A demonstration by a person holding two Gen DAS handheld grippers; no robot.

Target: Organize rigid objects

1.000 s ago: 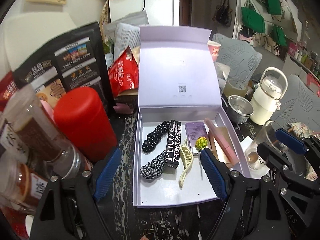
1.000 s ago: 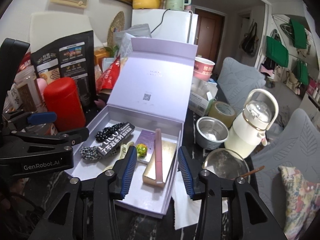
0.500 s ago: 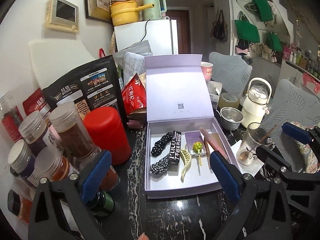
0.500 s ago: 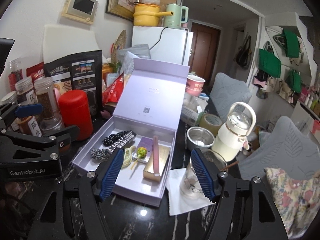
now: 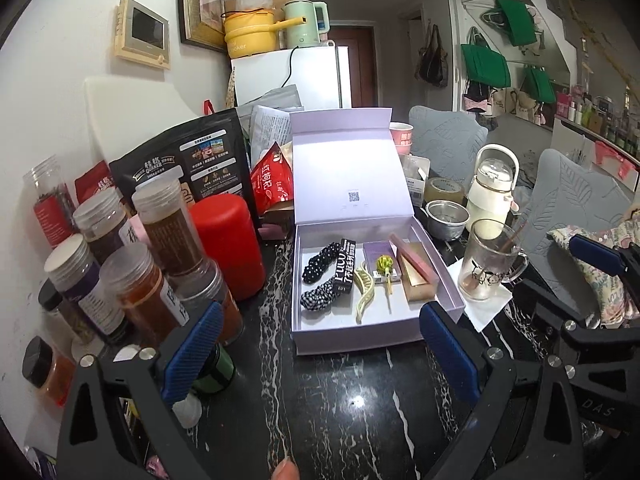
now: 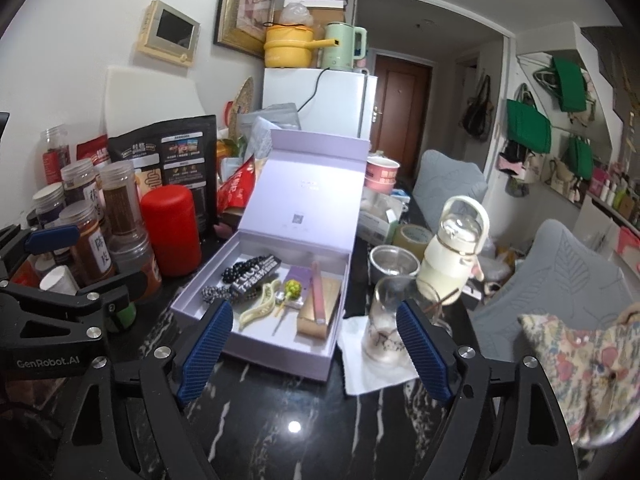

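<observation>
Blue ribbed pads on my left gripper (image 5: 320, 354) stand spread wide, holding nothing, low in the left wrist view above the black marble table (image 5: 340, 400). My right gripper (image 6: 314, 354) has just been opening; its jaws are apart with nothing between them, low in its own view.

Just beyond my left pad crowd clear spice jars (image 5: 132, 280) and a red cylindrical canister (image 5: 228, 244). Beside my right pad a clear glass mug (image 6: 386, 320) stands on a white napkin (image 6: 372, 368), with a cream handled bottle (image 6: 452, 256) behind it.

At mid-frame the pale lilac cardboard gift box (image 5: 372, 336) sits with its lid upright. Inside lie two black-and-white scrunchies (image 5: 318, 280), a black lettered band (image 5: 345, 266), a cream claw clip (image 5: 364, 294), a yellow-green lollipop (image 5: 384, 264), a purple card (image 5: 376, 250) and a gold box (image 5: 418, 278) with a pink bar on top.
</observation>
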